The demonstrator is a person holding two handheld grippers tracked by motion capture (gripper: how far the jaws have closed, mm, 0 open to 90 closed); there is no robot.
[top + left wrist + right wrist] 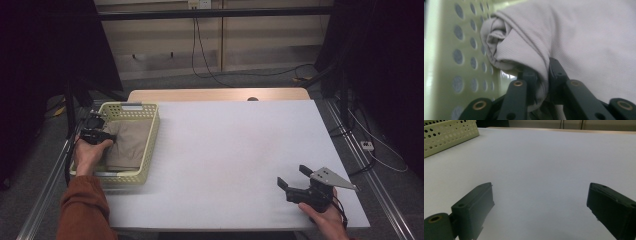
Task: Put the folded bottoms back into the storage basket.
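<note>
The folded beige cloth (584, 37) lies in the pale green basket (150, 145) at the tabletop's (235, 150) left; the left gripper (541, 75) pinches its bunched edge. Lift straight up, clearing the wall, while the right gripper (540, 205) waits, jaws apart.

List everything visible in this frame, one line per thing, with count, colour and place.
basket: 1, pale yellow-green, perforated, left part of the table
cloth: 1, beige, folded, lying in the basket
table: 1, white top with a wooden strip at the far edge
cables: several, black, on the floor beyond the table
left gripper: 1, black, inside the basket, jaws closed on a fold of the cloth
right gripper: 1, black with a grey plate, near right part of the table, jaws wide apart, holding nothing
sleeve: 1, rust orange, on the left arm
</note>
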